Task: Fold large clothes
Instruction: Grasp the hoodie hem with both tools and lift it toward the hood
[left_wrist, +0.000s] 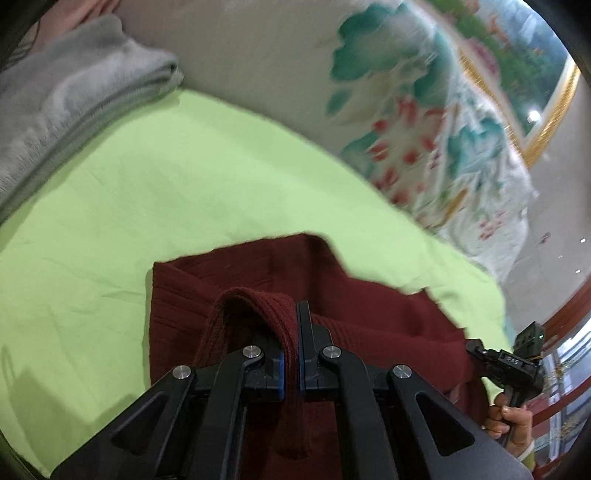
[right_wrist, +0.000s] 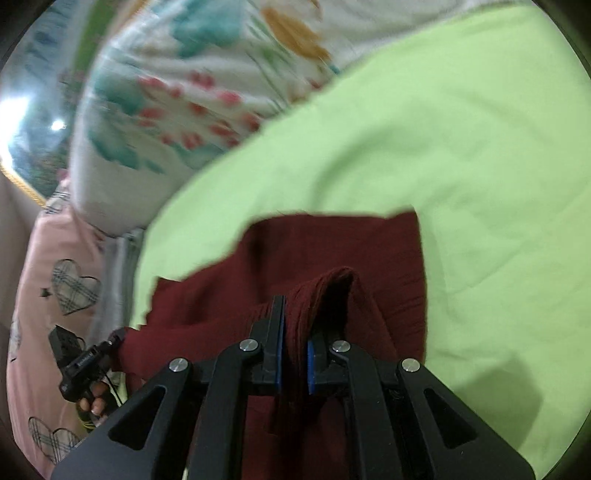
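The dark red sweater (left_wrist: 369, 295) lies on the green sheet (left_wrist: 147, 184), its long side stretched between the left gripper (left_wrist: 291, 354) and right gripper (right_wrist: 294, 354), each clamped on a raised fold.

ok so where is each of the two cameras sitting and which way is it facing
Left wrist: rides the left hand-held gripper, looking forward and down at the dark red garment on the green sheet; its fingers pinch a fold, and the person's right hand shows at far right.
Right wrist: rides the right hand-held gripper, same downward look, pinching another fold of the garment; the person's left hand shows at lower left.
Shared: garment, sheet, floral bedding, and each shows the other gripper.
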